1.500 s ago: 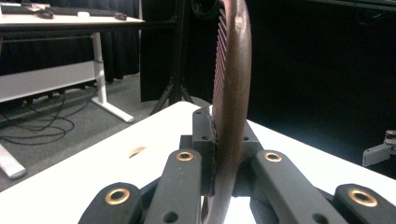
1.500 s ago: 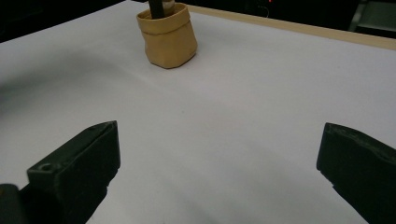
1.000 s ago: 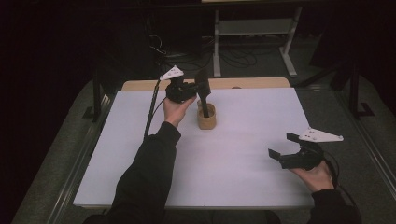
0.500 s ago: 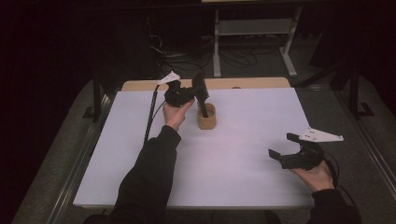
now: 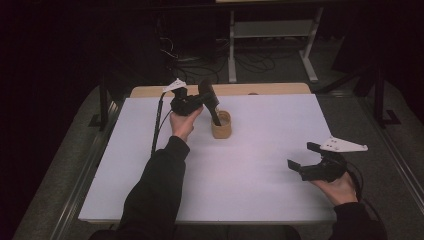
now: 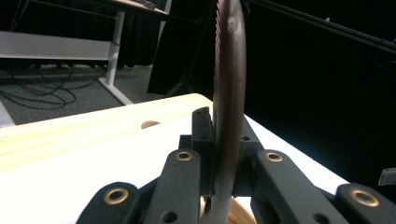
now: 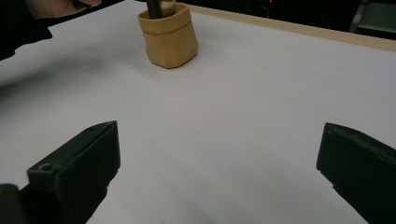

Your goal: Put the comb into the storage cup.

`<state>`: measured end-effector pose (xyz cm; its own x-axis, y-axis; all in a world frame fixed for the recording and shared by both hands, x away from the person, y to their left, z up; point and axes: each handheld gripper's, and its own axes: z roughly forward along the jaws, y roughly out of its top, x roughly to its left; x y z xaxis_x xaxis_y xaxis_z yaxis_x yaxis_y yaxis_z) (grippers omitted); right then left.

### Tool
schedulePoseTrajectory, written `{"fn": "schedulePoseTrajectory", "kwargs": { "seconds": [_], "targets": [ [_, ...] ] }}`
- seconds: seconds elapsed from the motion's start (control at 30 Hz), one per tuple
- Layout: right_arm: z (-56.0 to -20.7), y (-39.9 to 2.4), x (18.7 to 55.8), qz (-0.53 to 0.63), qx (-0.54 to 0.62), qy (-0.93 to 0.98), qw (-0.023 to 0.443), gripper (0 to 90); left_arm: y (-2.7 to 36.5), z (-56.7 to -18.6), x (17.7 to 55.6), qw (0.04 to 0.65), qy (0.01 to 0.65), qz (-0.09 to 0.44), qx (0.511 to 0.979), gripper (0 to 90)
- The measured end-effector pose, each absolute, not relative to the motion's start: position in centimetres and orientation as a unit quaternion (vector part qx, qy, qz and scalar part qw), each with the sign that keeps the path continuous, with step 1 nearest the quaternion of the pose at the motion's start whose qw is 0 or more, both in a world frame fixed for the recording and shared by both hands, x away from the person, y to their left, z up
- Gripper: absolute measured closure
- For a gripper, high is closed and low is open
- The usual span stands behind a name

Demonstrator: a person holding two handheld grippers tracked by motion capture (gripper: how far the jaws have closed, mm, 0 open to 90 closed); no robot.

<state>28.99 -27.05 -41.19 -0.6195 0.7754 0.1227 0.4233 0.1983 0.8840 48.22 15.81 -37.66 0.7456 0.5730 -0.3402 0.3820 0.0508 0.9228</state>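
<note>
Your left gripper (image 5: 212, 107) is clamped on a dark flat tool (image 6: 229, 93), its lower end dipping into the tan cup (image 5: 221, 125) that stands on the far middle of the white sheet (image 5: 250, 165). Your right gripper (image 5: 306, 156) rests well apart at the near right, jaws spread wide with nothing between them.

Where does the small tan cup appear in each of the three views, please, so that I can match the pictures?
High view: the tan cup stands on the white table sheet, above centre, under the left gripper.
Left gripper view: a sliver of its rim at the bottom edge, behind the jaws.
Right gripper view: upper left.
Shared landmark: the dark rod clamped by the left gripper, its tip in the cup.
</note>
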Motion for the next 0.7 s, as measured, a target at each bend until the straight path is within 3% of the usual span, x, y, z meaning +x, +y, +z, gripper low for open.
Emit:
{"fn": "schedulePoseTrajectory", "kwargs": {
  "seconds": [0.37,0.5,0.7],
  "targets": [
    [-41.1,-27.1,28.9,0.493,0.398,0.752,0.183,0.0,16.8,-37.3,47.7,0.630,0.349,0.083,0.688,64.3],
    [-41.1,-27.1,29.0,0.493,0.400,0.750,0.183,0.0,16.9,-37.3,47.3,0.620,0.355,0.097,0.693,49.7],
    [-41.1,-27.2,29.0,0.493,0.402,0.749,0.185,0.0,17.3,-37.0,46.9,0.607,0.364,0.101,0.699,35.9]
  ]
}}
